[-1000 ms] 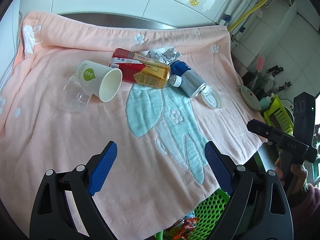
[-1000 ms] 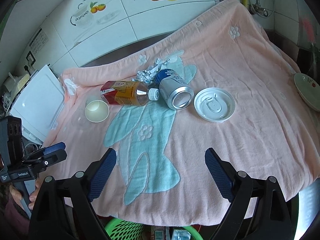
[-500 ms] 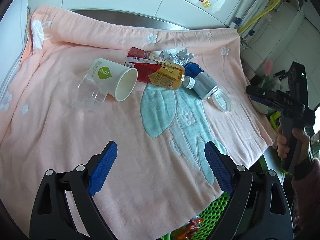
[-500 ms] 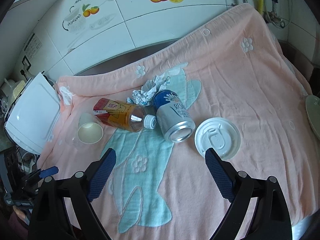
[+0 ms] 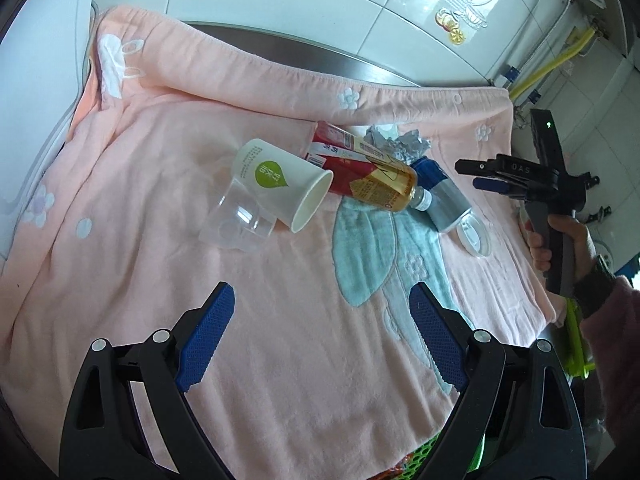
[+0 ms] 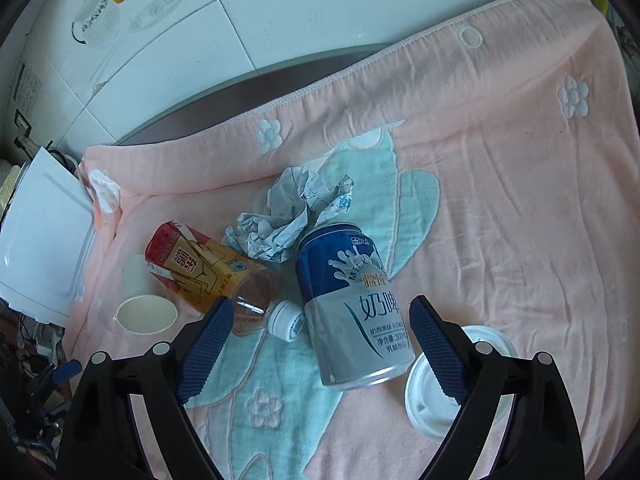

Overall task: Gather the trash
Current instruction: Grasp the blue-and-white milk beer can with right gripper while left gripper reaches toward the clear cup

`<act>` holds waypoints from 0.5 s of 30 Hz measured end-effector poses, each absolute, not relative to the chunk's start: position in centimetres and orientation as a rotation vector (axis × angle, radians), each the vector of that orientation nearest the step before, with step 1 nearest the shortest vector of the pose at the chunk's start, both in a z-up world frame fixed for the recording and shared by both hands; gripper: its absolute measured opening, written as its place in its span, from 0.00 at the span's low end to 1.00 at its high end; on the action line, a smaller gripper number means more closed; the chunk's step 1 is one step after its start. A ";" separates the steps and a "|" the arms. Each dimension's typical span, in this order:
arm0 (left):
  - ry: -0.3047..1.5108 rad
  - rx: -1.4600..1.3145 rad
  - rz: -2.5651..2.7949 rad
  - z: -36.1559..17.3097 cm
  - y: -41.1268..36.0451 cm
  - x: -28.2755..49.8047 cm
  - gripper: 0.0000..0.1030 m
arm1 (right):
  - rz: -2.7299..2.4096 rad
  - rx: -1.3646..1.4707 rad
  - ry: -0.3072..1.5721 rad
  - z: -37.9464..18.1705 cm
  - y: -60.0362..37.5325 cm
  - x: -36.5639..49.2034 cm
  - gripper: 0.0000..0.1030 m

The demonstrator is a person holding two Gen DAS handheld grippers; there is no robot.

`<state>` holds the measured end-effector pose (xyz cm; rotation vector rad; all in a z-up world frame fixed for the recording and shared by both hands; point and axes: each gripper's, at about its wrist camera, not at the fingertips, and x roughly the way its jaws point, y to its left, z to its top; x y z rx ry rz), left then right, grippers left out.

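Trash lies clustered on a pink towel (image 5: 180, 168): a tipped paper cup (image 5: 280, 184) nested by a clear plastic cup (image 5: 236, 224), a tea bottle (image 6: 200, 268), crumpled paper (image 6: 288, 216), a blue-and-silver can (image 6: 352, 304) and a white lid (image 6: 436, 400). My right gripper (image 6: 320, 320) hovers just above the can. Its jaws are closing, with the can lying between the fingers and the pads clear of it. My left gripper (image 5: 322, 312) is open over bare towel, short of the cups, with nothing between its fingers.
A green basket (image 5: 424, 452) with wrappers sits below the towel's near edge. A white appliance (image 6: 40, 232) stands at the towel's left end. Tiled wall and a steel sink rim (image 5: 300, 48) lie behind. A hand holds the right gripper (image 5: 504, 178) at the right.
The right gripper has swung in from the towel's right edge toward the can, which now fills its view. The left gripper has edged closer to the cups.
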<state>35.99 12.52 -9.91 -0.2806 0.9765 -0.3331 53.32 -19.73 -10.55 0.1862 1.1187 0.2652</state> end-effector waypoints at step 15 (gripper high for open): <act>1.014 -0.475 -0.180 -11.0 17.2 41.4 0.85 | 0.225 0.156 1.233 -15.0 -19.6 56.2 0.70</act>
